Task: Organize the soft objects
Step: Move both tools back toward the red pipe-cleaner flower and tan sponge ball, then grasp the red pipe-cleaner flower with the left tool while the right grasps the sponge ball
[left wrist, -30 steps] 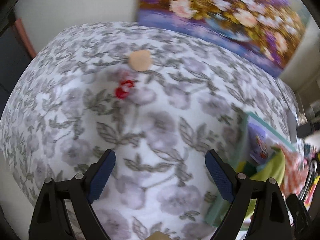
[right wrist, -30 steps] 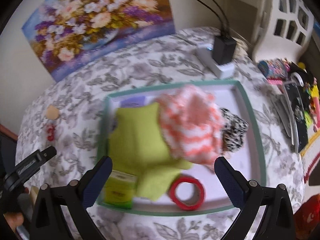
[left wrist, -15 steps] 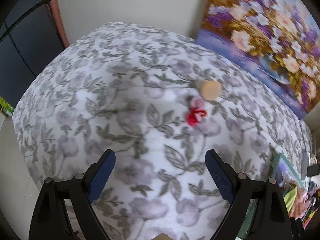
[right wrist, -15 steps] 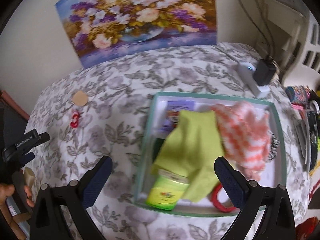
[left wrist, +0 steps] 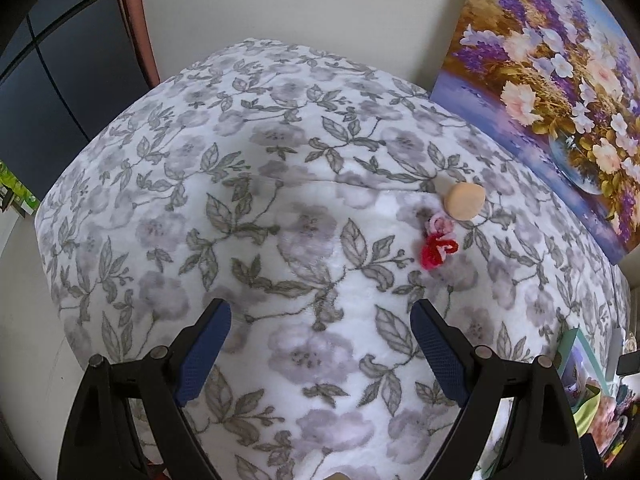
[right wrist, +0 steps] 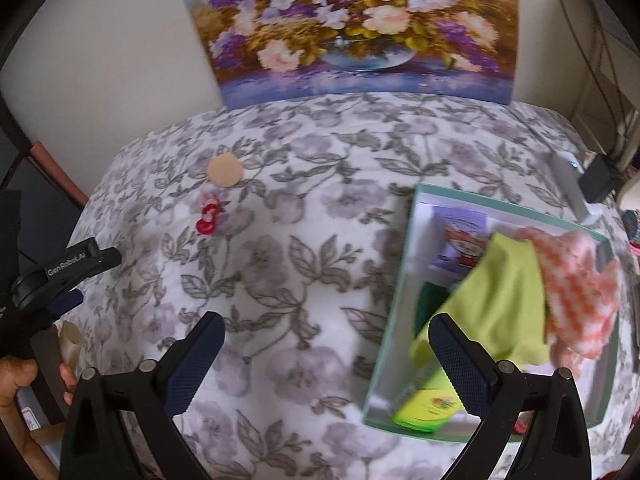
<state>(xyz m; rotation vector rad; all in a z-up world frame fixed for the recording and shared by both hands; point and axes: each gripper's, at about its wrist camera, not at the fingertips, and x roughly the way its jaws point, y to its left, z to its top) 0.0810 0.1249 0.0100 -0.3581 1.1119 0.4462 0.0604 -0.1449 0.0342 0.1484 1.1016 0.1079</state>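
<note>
Two soft cloths, lime-green [right wrist: 496, 304] and orange-white checked [right wrist: 580, 292], rumpled in tray [right wrist: 386, 320]; both tongs [left wrist: 320, 344] [right wrist: 326, 356] apart, empty.

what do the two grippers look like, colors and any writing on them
Both the left gripper and right gripper have black plastic finger arms with silver pivot screws and dark blue textured pads. The right view shows white "GenRobot.AI" lettering on the left gripper's black body, with a bare hand below.

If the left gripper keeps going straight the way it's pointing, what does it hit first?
Most likely bare floral tablecloth: the open left gripper aims left of the red and pink pipe-cleaner piece. Depth is uncertain.
</note>
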